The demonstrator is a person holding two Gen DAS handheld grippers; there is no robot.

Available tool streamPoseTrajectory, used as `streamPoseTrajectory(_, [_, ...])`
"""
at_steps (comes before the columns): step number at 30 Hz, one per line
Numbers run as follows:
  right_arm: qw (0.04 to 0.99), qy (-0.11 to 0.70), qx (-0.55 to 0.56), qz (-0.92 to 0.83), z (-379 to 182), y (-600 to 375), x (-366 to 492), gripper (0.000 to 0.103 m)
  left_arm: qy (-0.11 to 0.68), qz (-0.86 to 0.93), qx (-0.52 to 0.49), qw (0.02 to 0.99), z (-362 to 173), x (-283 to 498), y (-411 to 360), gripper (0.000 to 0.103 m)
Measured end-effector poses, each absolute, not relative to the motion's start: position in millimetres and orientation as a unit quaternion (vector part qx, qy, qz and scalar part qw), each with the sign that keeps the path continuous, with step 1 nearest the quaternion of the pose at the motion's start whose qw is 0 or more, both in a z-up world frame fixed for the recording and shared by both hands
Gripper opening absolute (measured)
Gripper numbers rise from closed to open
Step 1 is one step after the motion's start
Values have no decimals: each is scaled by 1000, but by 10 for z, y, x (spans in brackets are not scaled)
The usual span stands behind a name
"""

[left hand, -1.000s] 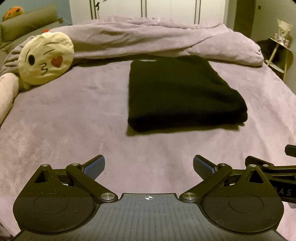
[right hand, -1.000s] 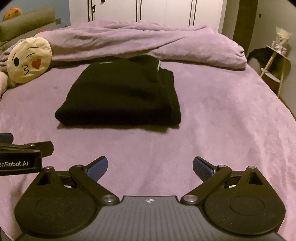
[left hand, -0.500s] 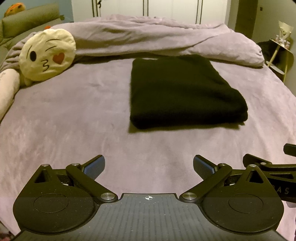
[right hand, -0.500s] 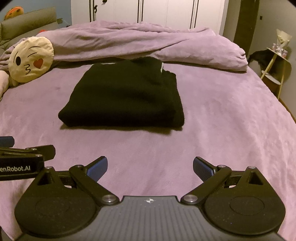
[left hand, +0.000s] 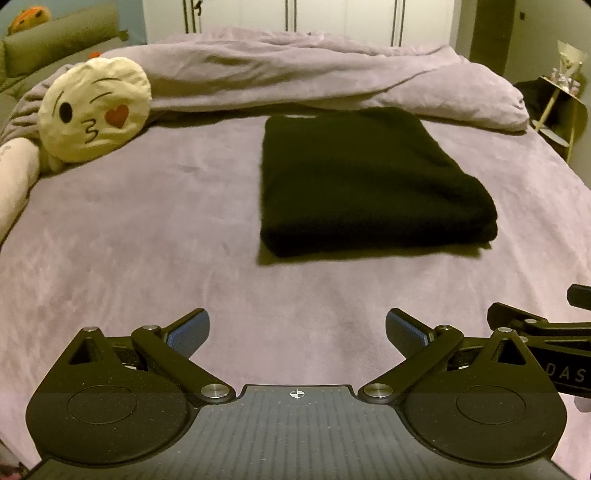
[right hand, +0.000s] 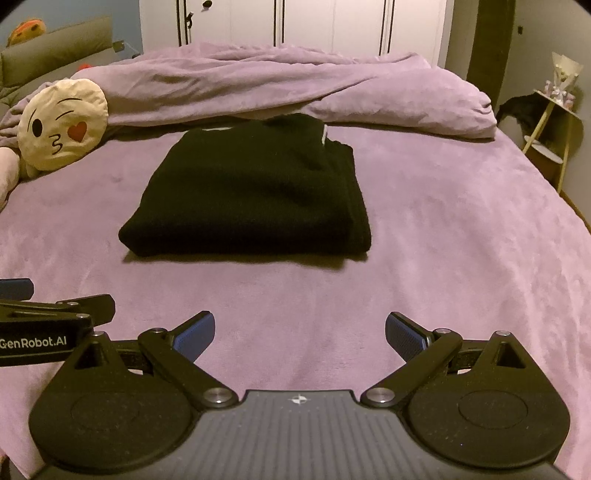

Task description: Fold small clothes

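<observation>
Garment: black knit garment, folded into a thick rectangle (left hand: 369, 181) (right hand: 255, 195), lies flat mid-bed, ahead of both claws, well apart from them.
L claw: left gripper (left hand: 295, 332) spread wide, blue pads (left hand: 186, 332) bare, nothing held; garment sits fwd and to its right.
R claw: right gripper (right hand: 299, 334) also spread wide, nothing held; garment fwd, slightly left. A white label (right hand: 324, 133) shows at garment's far right corner.
Claws: side by side, low over near part of bed; each seen at edge of the other's view.
Surface: mauve plush bedspread (left hand: 147, 229) (right hand: 461, 229).
Room: white wardrobe doors (right hand: 314, 22) behind bed; small side stand (right hand: 554, 122) to the right.
Around: bunched mauve duvet (left hand: 295, 74) (right hand: 277, 85) just behind garment; round cream kissing-face cushion (left hand: 94, 110) (right hand: 61, 123) far left.
Path: bare bedspread between claws and garment.
</observation>
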State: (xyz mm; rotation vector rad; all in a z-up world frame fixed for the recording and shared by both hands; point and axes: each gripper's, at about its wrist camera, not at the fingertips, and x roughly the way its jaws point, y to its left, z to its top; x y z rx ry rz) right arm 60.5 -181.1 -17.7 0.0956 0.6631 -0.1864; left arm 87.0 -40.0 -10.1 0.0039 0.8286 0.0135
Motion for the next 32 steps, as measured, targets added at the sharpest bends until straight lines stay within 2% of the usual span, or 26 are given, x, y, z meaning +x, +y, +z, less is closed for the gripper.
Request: streamPoseTrajectory(32, [941, 321, 54, -94, -148, -1826, 563, 99, 388, 11, 13, 921, -57, 847, -427, 103])
